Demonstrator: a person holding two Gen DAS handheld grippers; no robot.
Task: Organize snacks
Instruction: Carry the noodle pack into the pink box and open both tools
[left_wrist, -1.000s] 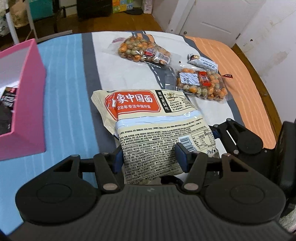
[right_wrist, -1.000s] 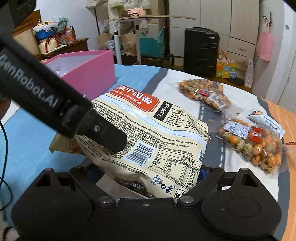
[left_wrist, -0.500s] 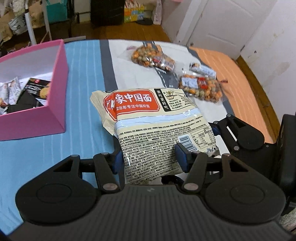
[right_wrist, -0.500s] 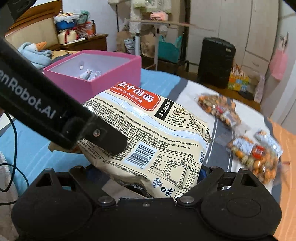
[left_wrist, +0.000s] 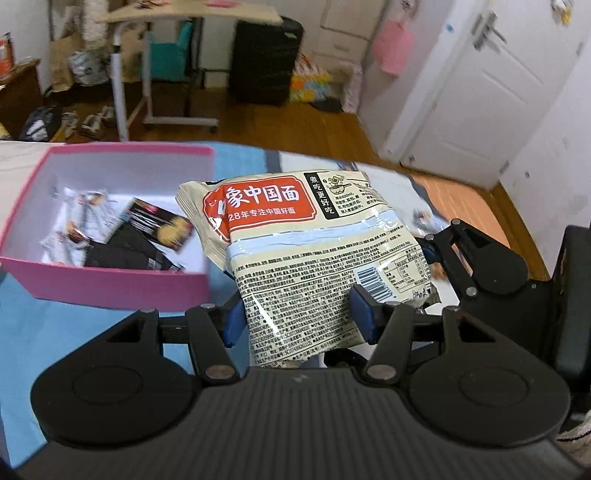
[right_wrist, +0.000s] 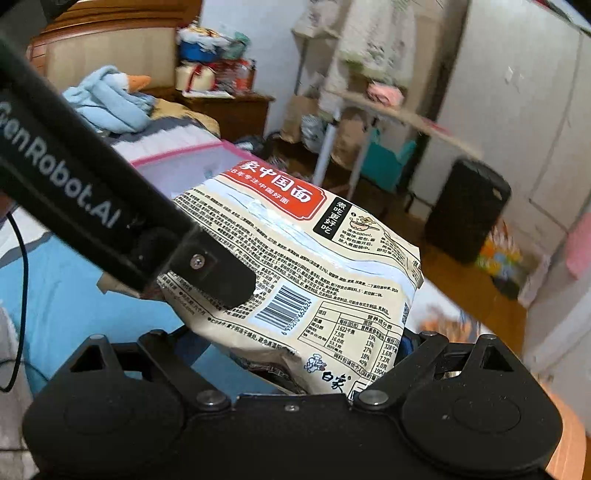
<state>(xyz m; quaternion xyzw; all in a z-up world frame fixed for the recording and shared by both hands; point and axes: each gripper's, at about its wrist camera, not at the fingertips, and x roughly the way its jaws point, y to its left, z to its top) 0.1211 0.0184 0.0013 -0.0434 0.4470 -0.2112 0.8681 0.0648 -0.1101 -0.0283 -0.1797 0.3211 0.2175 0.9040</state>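
Holding the noodle bag (left_wrist: 317, 258), both tongs, left tongs (left_wrist: 299, 319) and right tongs (right_wrist: 295, 363), should carry it level over the pink box (left_wrist: 110, 284) ahead-left.

You see one noodle packet (left_wrist: 317, 251), one pink box (left_wrist: 110, 284), two tools, left (left_wrist: 295, 314) and right (right_wrist: 295, 354), one black suitcase (left_wrist: 264, 62), one white door (left_wrist: 476, 92), one plush goose (right_wrist: 114, 99).

Black hand-held gripper (left_wrist: 299, 317), blue pads (left_wrist: 364, 314)
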